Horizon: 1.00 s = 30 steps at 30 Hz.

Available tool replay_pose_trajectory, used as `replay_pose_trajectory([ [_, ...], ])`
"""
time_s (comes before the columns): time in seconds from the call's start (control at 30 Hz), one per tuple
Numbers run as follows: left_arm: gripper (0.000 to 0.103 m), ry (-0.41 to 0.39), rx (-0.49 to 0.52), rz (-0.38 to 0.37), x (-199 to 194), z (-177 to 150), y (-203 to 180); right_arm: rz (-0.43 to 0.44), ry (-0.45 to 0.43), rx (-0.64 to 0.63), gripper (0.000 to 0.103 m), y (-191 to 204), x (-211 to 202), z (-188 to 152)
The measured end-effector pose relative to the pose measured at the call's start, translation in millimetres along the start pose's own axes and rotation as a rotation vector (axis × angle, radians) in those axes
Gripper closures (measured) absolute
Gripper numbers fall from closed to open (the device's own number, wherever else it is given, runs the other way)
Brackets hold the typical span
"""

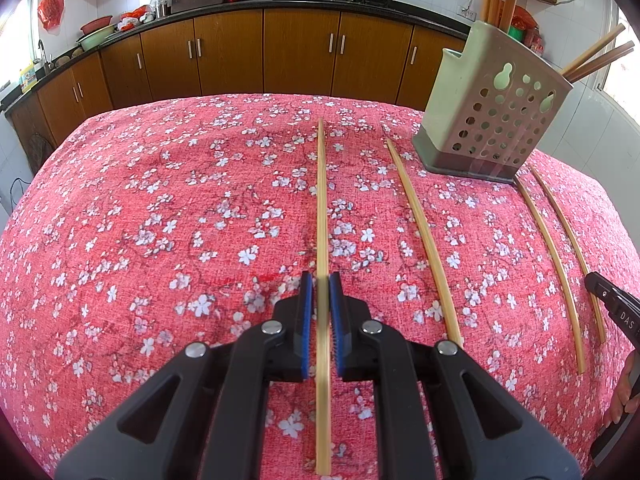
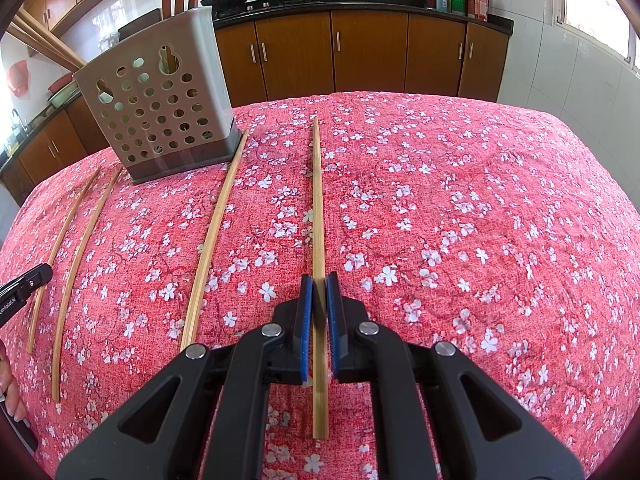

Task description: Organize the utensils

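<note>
Bamboo chopsticks: the left gripper is clamped on one, the right gripper on another, each gripped near its rear end. Light, stiff, smooth; may pivot.

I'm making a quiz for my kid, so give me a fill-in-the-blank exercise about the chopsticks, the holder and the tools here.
Outside the holder are ____ chopsticks.
The left tool is shut on one ____.
The holder's wall is full of round ____.
Missing words: four, chopstick, holes.
</note>
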<state>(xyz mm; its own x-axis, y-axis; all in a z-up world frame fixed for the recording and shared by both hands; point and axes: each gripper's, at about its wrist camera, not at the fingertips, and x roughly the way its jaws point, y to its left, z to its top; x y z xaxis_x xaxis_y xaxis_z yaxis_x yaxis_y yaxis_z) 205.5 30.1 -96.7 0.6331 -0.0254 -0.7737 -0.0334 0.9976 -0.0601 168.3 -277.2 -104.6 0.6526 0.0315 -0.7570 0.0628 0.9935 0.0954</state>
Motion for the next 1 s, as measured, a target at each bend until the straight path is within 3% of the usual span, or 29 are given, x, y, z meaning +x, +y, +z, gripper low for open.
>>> replay_pose_trajectory([
  [0.73,0.091,-0.001,0.000,-0.001,-0.4,-0.3,-0.1,0.001,0.000,0.001,0.094,-0.5,0.1,0.2],
  [1.0,0.089,0.001,0.038,0.031,-9.5,-10.8,-7.0,0.018,0.000,0.017,0.094,-3.2,-3.8,-4.9],
])
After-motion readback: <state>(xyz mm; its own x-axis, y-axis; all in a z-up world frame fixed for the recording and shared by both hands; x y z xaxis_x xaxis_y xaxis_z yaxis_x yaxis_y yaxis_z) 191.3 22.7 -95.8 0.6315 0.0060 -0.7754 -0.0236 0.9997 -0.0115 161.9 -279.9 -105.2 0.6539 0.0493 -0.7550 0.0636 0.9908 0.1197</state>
